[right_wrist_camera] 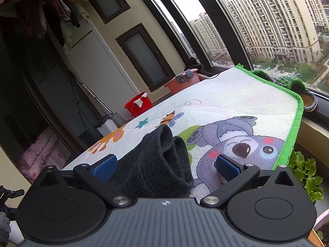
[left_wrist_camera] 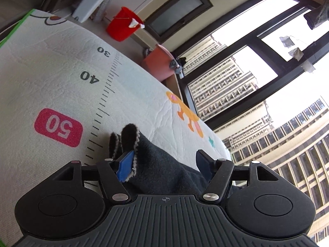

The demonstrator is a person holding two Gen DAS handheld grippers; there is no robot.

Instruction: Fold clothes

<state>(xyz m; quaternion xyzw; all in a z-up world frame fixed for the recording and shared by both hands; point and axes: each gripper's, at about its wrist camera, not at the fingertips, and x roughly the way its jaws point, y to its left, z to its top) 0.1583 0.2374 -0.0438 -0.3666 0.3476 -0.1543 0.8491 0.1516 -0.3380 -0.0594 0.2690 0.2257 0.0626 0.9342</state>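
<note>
Closest in the left wrist view, the left gripper (left_wrist_camera: 167,163) has its fingers spread wide apart. A dark cloth (left_wrist_camera: 162,164) lies between them on the mat (left_wrist_camera: 51,72). The blue pad of the left-hand finger (left_wrist_camera: 125,167) touches the cloth's pale-stitched edge, where two rounded flaps stand up; the other finger (left_wrist_camera: 203,165) sits against the cloth's far side. Neither pad presses the fabric into a clamp, so the cloth lies loose between them.

Similarly, in the right wrist view the right gripper (right_wrist_camera: 166,167) is wide open. The same dark cloth (right_wrist_camera: 158,164) is bunched between its fingers, rising in two soft folds. One blue pad (right_wrist_camera: 104,167) touches the cloth's edge, while the other pad (right_wrist_camera: 228,167) stands apart from it over the printed koala (right_wrist_camera: 240,144).

Under the cloth spreads the white mat, printed with a ruler scale, a pink "50" label (left_wrist_camera: 58,127) and an orange animal (left_wrist_camera: 185,111), and bordered in green (right_wrist_camera: 296,127). It covers a raised flat surface; I cannot tell what lies beneath.

Beyond the mat's far edge stand a red bucket (right_wrist_camera: 138,104) with a white rag over its rim and a pinkish tub (right_wrist_camera: 182,82). Leafy green plants (right_wrist_camera: 308,177) grow beside the mat's right edge. Farther off, clothes hang from above (right_wrist_camera: 51,10), and large dark-framed windows (left_wrist_camera: 257,47) show tall apartment blocks (right_wrist_camera: 277,20).
</note>
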